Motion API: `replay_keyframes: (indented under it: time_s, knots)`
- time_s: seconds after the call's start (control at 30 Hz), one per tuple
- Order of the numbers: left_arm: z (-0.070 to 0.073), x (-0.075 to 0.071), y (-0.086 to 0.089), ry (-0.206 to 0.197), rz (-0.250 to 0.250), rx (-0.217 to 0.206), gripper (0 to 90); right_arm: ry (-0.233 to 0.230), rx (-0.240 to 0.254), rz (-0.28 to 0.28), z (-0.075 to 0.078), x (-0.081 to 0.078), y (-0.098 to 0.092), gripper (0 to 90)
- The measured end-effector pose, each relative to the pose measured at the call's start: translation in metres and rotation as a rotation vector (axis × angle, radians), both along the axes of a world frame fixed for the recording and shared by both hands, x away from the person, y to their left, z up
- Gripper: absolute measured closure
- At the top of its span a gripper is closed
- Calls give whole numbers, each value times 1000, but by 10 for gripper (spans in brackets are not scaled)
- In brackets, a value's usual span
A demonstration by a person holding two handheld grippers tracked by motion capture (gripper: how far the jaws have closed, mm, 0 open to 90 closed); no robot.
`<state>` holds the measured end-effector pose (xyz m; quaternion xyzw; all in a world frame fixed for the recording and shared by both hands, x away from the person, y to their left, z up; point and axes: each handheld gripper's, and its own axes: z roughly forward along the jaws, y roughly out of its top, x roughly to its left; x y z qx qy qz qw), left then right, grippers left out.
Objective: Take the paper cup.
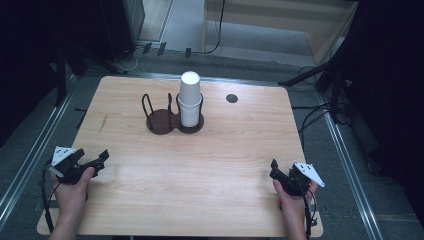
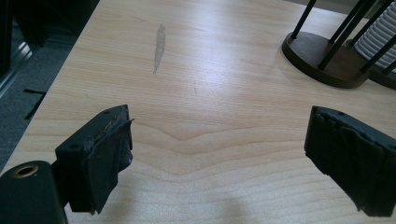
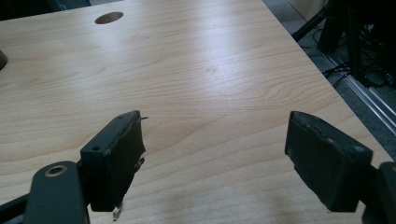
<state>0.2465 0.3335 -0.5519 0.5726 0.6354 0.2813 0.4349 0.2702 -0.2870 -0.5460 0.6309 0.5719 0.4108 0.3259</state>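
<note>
Holding each hand-held gripper wide open and empty, you keep the left hand-held gripper (image 1: 102, 159) and right hand-held gripper (image 1: 274, 169) well apart from the paper cups (image 1: 190, 99) stacked in the two-ring holder (image 1: 162, 121) mid-worktop (image 1: 225, 165).

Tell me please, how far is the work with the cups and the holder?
Done: a stack of white cups stands upside down in the right ring of the dark holder; the left ring has none. In hand: nothing; left gripper and right gripper are open near the table's front corners. Left: reaching the cups.
</note>
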Motion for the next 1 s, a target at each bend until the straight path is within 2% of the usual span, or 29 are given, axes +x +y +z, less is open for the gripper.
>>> replay_keyframes:
  time_s: [0.13, 0.23, 0.3, 0.37, 0.4, 0.5, 0.63, 0.7, 0.73, 0.8, 0.83, 0.9, 0.97, 1.0]
  knots:
    - [0, -2, 0, -20, 3, -3, 80, 22, 5, 15, 0, 2, -1, 192]
    - [0, -4, 0, -38, 6, -1, 79, 63, -5, 28, 2, 8, 0, 184]
    - [1, -5, 0, -47, 5, 15, 78, 83, -12, 46, 3, 12, 1, 179]
    - [1, -5, -1, -46, 9, 25, 78, 83, -11, 56, 5, 14, 1, 173]
    - [1, -5, -1, -48, 16, 35, 78, 100, -28, 62, 7, 19, 3, 170]
    - [1, -6, -2, -52, 9, 38, 78, 138, -37, 95, 14, 30, 7, 148]
    - [1, -5, 0, -44, 10, 31, 78, 177, -101, 126, 32, 50, 18, 141]
    - [1, -5, 0, -43, 10, 32, 78, 186, -111, 126, 37, 55, 21, 142]
    - [1, -5, -1, -42, 12, 44, 78, 197, -105, 134, 45, 67, 25, 141]
    - [1, -5, -3, -42, 25, 70, 77, 219, -99, 134, 53, 80, 30, 142]
    - [1, -5, -3, -42, 25, 70, 77, 228, -103, 130, 55, 84, 32, 141]
    - [2, -7, -6, -49, 31, 109, 77, 260, -136, 132, 60, 96, 39, 141]
    - [2, -7, -7, -51, 19, 114, 20, 303, -174, 138, 66, 107, 47, 141]
    - [2, -9, -9, -58, -16, 126, 7, 324, -198, 142, 70, 112, 52, 141]
